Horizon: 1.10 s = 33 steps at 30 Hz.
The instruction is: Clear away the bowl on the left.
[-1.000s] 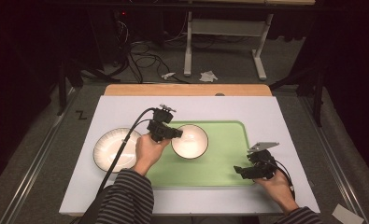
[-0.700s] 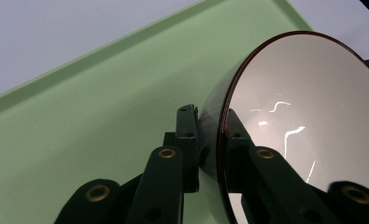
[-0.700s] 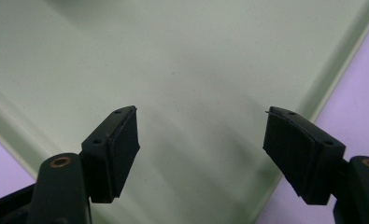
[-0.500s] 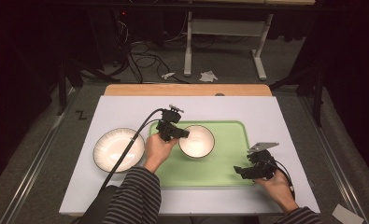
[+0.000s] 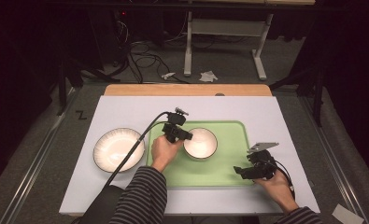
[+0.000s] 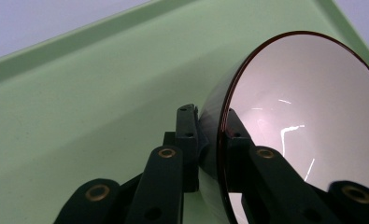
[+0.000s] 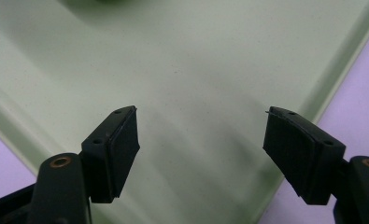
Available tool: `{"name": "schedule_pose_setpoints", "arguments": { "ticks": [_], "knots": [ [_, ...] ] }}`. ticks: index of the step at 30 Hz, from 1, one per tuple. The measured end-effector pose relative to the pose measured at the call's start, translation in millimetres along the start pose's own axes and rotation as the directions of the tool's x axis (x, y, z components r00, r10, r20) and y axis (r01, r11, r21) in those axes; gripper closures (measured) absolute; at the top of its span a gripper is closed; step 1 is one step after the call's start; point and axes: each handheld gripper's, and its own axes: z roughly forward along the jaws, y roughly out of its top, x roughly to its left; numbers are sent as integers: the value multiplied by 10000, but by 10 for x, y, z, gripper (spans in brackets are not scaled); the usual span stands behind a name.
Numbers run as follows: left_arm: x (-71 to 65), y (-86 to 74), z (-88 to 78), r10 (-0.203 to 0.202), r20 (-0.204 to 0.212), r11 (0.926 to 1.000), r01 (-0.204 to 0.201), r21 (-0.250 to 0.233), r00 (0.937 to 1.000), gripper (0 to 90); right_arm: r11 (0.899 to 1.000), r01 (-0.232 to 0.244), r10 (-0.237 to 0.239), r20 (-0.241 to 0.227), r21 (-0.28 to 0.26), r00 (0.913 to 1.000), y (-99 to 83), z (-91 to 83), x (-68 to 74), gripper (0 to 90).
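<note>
A small white bowl (image 5: 201, 143) with a dark rim sits over the middle of the green tray (image 5: 229, 158). My left gripper (image 5: 184, 135) is shut on the bowl's left rim. In the left gripper view the two jaws pinch the wall of the bowl (image 6: 294, 116), one inside and one outside, above the tray (image 6: 79, 102). My right gripper (image 5: 240, 171) rests open at the tray's front right corner. In the right gripper view its fingertips (image 7: 121, 140) stand wide apart over bare tray (image 7: 196, 70), with nothing between them.
A larger white plate (image 5: 118, 149) lies on the white mat (image 5: 126, 109) left of the tray. Behind the mat runs a wooden table edge (image 5: 187, 89). Cables and table legs lie on the floor beyond.
My left gripper has carried the small bowl rightward and down, from the tray's left edge to its middle. The right gripper has stayed put.
</note>
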Motion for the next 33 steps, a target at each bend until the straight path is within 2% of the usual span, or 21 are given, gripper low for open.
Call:
{"name": "schedule_pose_setpoints", "arguments": {
  "ticks": [3,8,9,10,12,13,15,16,17,18,23,24,25,30,33],
  "knots": [
    [4,7,32,-299,100,9995,300,-45,9995,814,10000,-15,15,-7,19,10000,0,0,10,279],
    [3,-10,59,-308,65,9993,309,-214,9995,815,10000,-8,8,-41,24,10000,-1,-1,10,278],
    [13,-15,82,-107,355,9995,116,-280,9993,815,10000,-23,23,-22,26,10000,-1,1,10,278],
    [3,-22,107,-459,52,9977,461,-488,9989,817,10000,-41,41,-44,26,10000,-1,1,7,278],
    [8,-29,119,-497,110,9972,502,-561,9987,814,10000,-49,49,-16,12,10000,0,0,9,278],
    [20,-33,88,-198,29,9995,199,-232,9998,814,10000,-22,22,7,33,10000,0,-2,10,278],
    [24,-35,86,-217,68,9995,218,-210,9997,808,10000,12,-12,-15,41,10000,0,4,15,278],
    [11,-37,117,-479,174,9976,487,-501,9987,800,10000,43,-43,-27,16,10000,0,4,17,278],
    [11,-37,117,-479,174,9976,487,-501,9987,782,10000,43,-43,-27,16,10000,0,4,17,278],
    [22,-55,92,-154,185,9997,157,-169,9997,758,10000,33,-33,-37,16,10000,-1,3,18,278],
    [23,-75,90,117,203,9996,-112,-243,9997,619,10000,-40,40,-53,27,10000,-1,3,14,278],
    [26,-79,83,243,188,9994,-239,-243,9995,619,10000,-42,42,-52,25,10000,-1,1,14,278],
    [25,-81,79,278,185,9993,-273,-262,9994,571,10000,-1,1,-35,50,10000,-2,3,15,278],
    [9,-64,6,612,176,9976,-606,-336,9980,528,9999,52,-51,-5,130,10000,1,3,20,278],
    [-1,-52,-20,609,214,9974,-599,-409,9979,500,9999,28,-28,-28,140,10000,-1,6,14,278]
  ]
}}
